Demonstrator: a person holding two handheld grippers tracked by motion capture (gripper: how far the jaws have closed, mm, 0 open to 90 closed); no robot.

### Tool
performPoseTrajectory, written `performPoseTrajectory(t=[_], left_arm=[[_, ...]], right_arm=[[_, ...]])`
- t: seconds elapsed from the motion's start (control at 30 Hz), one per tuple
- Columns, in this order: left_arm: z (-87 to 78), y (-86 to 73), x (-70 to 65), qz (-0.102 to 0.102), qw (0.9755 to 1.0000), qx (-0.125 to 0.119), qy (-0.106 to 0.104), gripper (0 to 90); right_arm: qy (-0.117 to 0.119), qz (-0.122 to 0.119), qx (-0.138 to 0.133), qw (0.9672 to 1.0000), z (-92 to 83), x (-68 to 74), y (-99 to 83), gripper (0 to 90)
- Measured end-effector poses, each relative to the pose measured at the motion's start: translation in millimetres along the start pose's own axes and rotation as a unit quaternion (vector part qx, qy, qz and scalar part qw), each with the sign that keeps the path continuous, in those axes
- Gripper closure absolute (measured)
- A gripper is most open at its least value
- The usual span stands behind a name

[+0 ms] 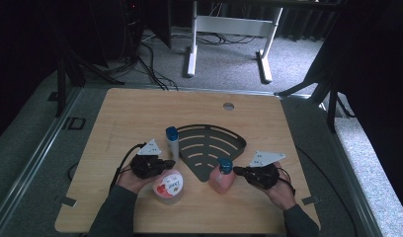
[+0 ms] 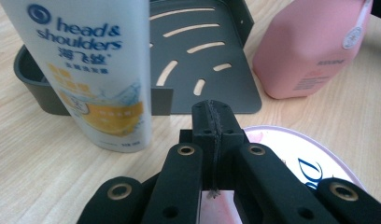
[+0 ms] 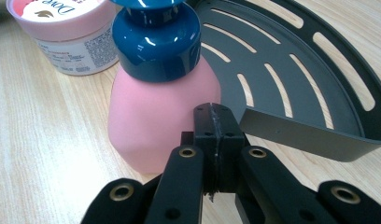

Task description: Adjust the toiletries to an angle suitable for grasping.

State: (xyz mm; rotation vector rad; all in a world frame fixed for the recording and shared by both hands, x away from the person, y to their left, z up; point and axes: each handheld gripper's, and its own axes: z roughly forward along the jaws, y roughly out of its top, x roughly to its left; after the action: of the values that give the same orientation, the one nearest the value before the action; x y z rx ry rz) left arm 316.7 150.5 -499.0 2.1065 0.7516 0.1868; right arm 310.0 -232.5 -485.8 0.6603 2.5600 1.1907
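Both closed, empty: left gripper [image 1: 166,164] over Dove jar [image 1: 169,185] at five o'clock; right gripper [image 1: 237,171] with pink bottle [image 1: 221,178] at nine o'clock.

A: Surface?
B: Light wooden table [image 1: 140,113]. Landmark is the dark slotted corner shelf [image 1: 212,143], lying flat at its middle.
A: Around the shelf?
B: White shampoo bottle [image 1: 172,143] upright at its left edge. Pink pump bottle [image 1: 222,177] at its near tip. Pink-lidded cream jar [image 1: 169,186] near-left of the tip.

High view dim, dark surround; gripper views brighter, sharp, soft shadows.
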Motion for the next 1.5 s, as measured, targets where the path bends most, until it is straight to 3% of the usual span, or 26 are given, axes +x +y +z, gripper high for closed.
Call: performPoseTrajectory(t=[0.37, 0.73, 0.97, 1.5], left_arm=[[-1.2, -5.8, -2.8, -0.008, 0.9998, -0.012, -0.011, 90.0], [-0.6, -5.5, -4.2, 0.000, 0.9999, -0.010, 0.001, 89.9], [-6.0, -7.9, 0.0, -0.011, 0.9996, -0.021, 0.013, 89.8], [-6.5, -9.6, 2.1, -0.014, 0.9995, -0.020, 0.017, 89.8]], right_arm=[[0.018, 0.002, -0.005, 0.9998, 2.5, 4.8, -2.2, 90.0], [0.009, 0.013, 0.006, 0.9999, 16.7, -3.2, -4.2, 90.0], [0.017, 0.019, 0.014, 0.9996, 24.0, -6.0, -4.8, 90.0], [0.051, -0.012, 0.034, 0.9980, 35.4, 20.7, -6.4, 90.0]])
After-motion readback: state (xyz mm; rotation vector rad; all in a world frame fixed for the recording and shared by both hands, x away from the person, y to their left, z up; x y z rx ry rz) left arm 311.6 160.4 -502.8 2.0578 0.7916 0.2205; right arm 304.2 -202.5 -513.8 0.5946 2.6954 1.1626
